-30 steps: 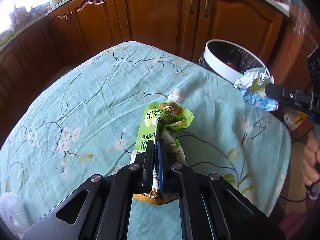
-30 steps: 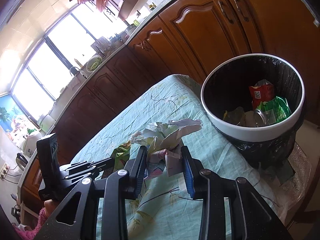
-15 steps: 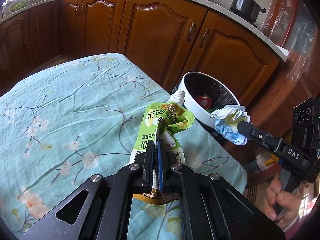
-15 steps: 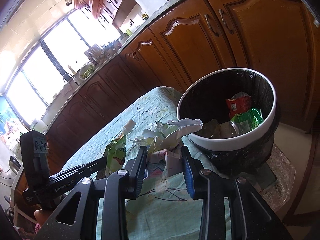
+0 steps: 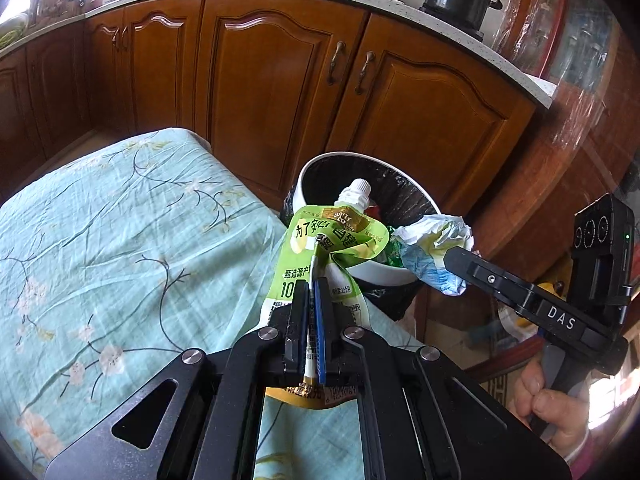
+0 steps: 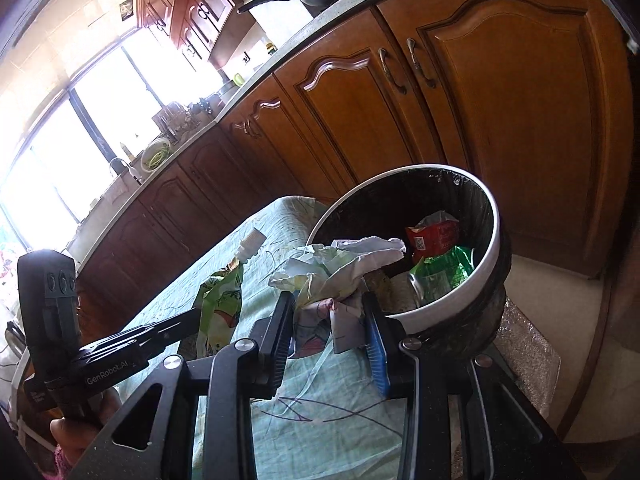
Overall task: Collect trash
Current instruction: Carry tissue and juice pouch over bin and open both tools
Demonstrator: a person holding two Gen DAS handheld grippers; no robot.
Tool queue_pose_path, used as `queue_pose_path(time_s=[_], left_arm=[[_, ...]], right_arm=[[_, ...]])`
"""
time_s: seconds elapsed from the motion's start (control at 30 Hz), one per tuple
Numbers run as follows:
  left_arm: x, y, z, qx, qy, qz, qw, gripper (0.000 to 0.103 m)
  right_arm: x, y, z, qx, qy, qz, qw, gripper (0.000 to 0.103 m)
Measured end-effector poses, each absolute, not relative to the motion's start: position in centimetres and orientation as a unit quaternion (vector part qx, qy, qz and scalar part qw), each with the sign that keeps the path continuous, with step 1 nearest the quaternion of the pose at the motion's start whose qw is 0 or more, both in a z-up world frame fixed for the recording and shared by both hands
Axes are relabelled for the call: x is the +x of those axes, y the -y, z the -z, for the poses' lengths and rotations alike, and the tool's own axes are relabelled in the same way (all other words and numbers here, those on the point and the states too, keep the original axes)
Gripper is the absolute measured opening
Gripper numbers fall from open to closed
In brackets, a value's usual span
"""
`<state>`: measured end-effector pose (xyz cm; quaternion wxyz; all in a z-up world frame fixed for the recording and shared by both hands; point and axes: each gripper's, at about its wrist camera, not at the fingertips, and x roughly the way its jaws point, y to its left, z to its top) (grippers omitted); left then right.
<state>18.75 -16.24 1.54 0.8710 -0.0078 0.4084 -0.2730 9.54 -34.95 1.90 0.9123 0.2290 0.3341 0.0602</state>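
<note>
**Both grippers loaded at the bin**

Floral cotton tablecloth (image 5: 120, 220) spreads left. At its far right edge stands my round, white-rimmed trash bin (image 5: 394, 272), black-lined. My left gripper (image 5: 311, 292) pinches a glossy green spout pouch (image 5: 320, 240); my right gripper (image 6: 330, 312) clamps crumpled paper (image 6: 340, 264) near the rim.

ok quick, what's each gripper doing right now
left gripper: closed on the green spouted drink pouch
right gripper: closed on the crumpled white paper wad

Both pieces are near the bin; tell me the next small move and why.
Probably carry the right gripper slightly farther over the bin, then open: its crumpled paper overhangs only the rim, while the left gripper holds the pouch just short.
</note>
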Motion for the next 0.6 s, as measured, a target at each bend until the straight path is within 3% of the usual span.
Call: queue_pose_path(time_s=[0.6], left_arm=[[22.4,21.5,-2.5,0.038,-0.408,0.287,0.866,0.003]], right_arm=[[13.8,37.7,-2.3,0.166,-0.36,-0.029,0.918,0.035]])
